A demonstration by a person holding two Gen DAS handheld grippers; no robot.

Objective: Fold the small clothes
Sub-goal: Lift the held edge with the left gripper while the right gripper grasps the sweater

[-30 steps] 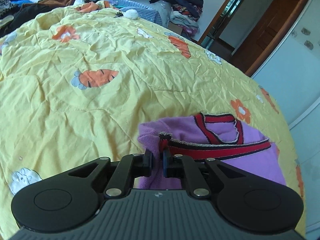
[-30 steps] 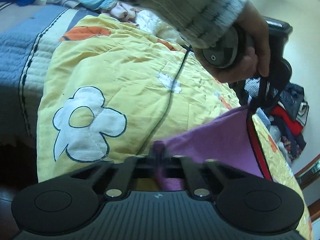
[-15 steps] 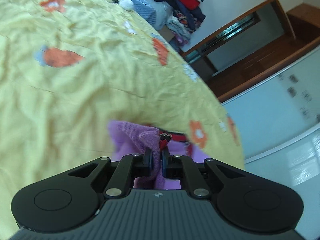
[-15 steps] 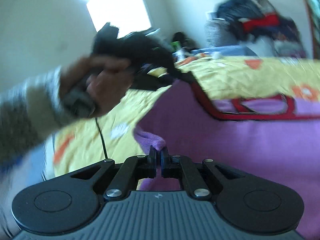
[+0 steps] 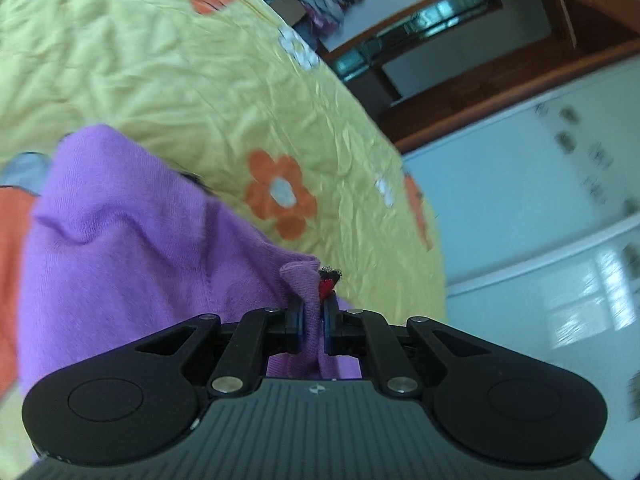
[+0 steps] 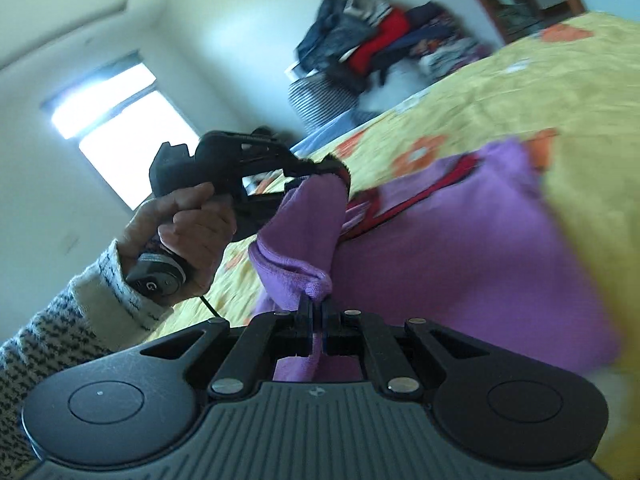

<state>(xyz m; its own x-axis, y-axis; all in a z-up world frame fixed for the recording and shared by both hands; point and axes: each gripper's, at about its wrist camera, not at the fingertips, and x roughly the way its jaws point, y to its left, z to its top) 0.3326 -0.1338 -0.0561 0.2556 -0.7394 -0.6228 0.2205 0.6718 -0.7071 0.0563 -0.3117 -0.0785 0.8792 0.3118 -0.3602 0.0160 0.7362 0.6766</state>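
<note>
Both tongs are clamping the purple garment (image 6: 460,240): your left tongs (image 5: 313,322) pinching its red-trimmed corner, your right tongs (image 6: 316,326) gripping a bunched edge, lifting it above the yellow bedspread (image 5: 160,72).

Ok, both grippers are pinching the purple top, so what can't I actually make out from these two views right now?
- Purple top, right wrist view: its far half is motion-blurred, and its near edge is hidden behind the right gripper.
- Purple top, left wrist view: lower part is hidden by the left gripper body, and its left side is cut by the frame edge.
- Clothes pile, right wrist view: blurred, single garments untellable.
- Bedspread under the top: covered in both views.
</note>
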